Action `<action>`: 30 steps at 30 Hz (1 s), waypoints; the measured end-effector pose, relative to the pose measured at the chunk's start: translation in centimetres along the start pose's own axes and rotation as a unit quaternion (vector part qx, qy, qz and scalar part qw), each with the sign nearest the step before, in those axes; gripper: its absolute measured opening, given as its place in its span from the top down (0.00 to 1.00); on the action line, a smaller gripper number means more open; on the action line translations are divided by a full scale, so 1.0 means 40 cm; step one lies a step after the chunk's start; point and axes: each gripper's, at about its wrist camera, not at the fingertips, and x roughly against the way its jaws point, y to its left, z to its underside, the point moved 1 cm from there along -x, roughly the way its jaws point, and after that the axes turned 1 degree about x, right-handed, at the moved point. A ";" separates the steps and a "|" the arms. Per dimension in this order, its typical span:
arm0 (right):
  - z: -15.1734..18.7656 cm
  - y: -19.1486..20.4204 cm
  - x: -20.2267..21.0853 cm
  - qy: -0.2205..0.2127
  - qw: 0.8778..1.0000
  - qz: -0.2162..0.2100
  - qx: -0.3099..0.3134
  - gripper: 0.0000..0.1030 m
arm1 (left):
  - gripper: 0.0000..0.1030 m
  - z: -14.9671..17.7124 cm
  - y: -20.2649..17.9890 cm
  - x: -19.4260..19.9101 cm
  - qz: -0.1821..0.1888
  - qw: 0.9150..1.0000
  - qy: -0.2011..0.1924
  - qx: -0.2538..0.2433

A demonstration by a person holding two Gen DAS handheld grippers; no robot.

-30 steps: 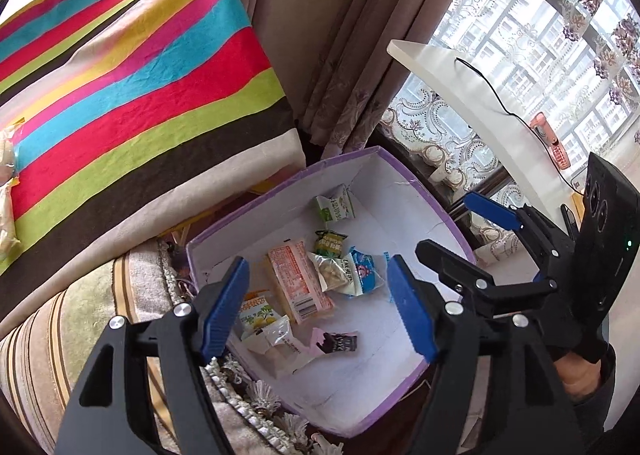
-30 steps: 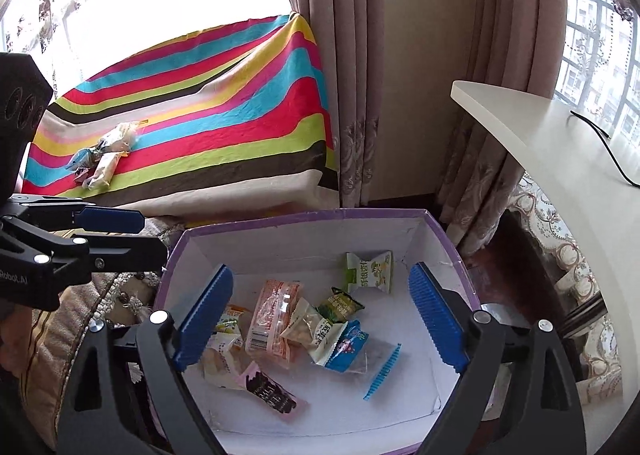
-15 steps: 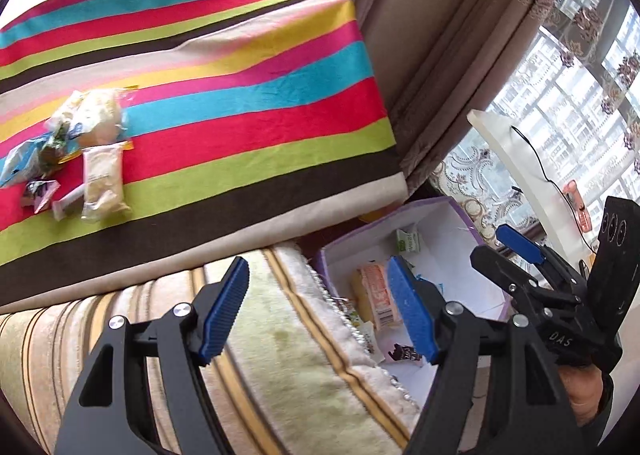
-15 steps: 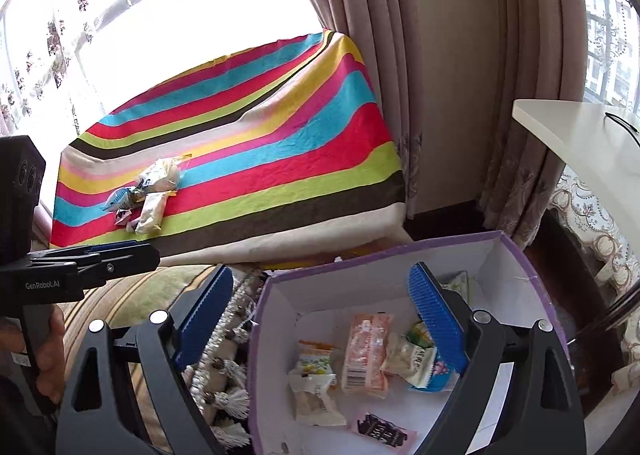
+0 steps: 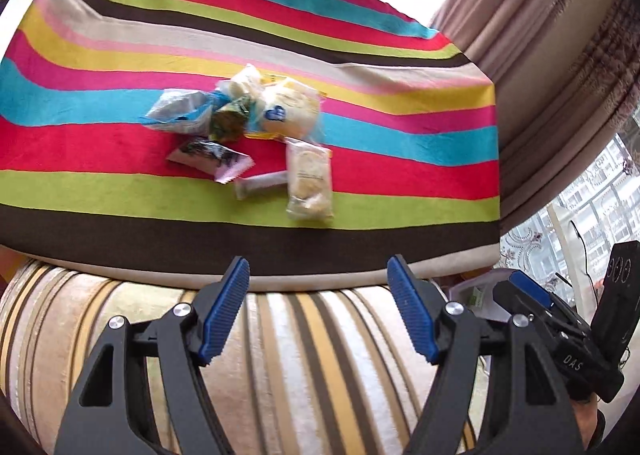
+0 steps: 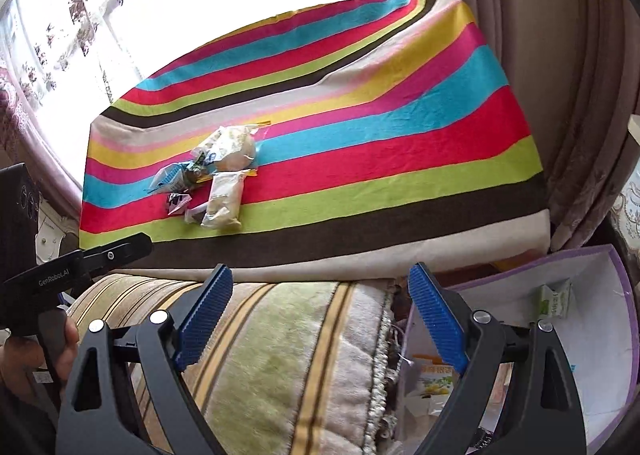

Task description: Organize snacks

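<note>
Striped cloth (image 5: 360, 135) in red, blue, green and brown covers the worktop, soft and slightly rumpled. At centre left of the left wrist view lies a loose heap of snacks (image 5: 248, 127): crinkly clear and foil packets, 1 flat pale bar (image 5: 309, 177) nearest. They likely wait there for sorting. Lower centre, the left gripper (image 5: 318, 313) hangs with fingers spread wide, holding nothing. At lower right of the right wrist view, a purple-edged white box (image 6: 600, 335) holds packets; the right gripper (image 6: 318, 323) is likewise wide and empty.
</note>
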 end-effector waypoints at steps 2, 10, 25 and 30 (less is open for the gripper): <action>-0.021 0.028 -0.017 0.002 1.000 -0.006 0.002 0.16 | 0.30 -0.013 0.042 0.005 -0.007 1.000 -0.003 0.015; -0.099 0.128 -0.167 0.045 0.999 -0.011 -0.027 0.16 | 0.30 -0.065 0.155 0.009 -0.027 0.998 -0.021 0.054; -0.171 0.269 -0.381 0.070 0.997 0.015 -0.001 0.16 | 0.30 -0.224 0.251 -0.067 -0.068 0.996 -0.040 0.046; -0.178 0.282 -0.425 0.074 0.997 0.025 0.006 0.17 | 0.27 -0.274 0.257 -0.117 -0.074 0.996 -0.032 0.043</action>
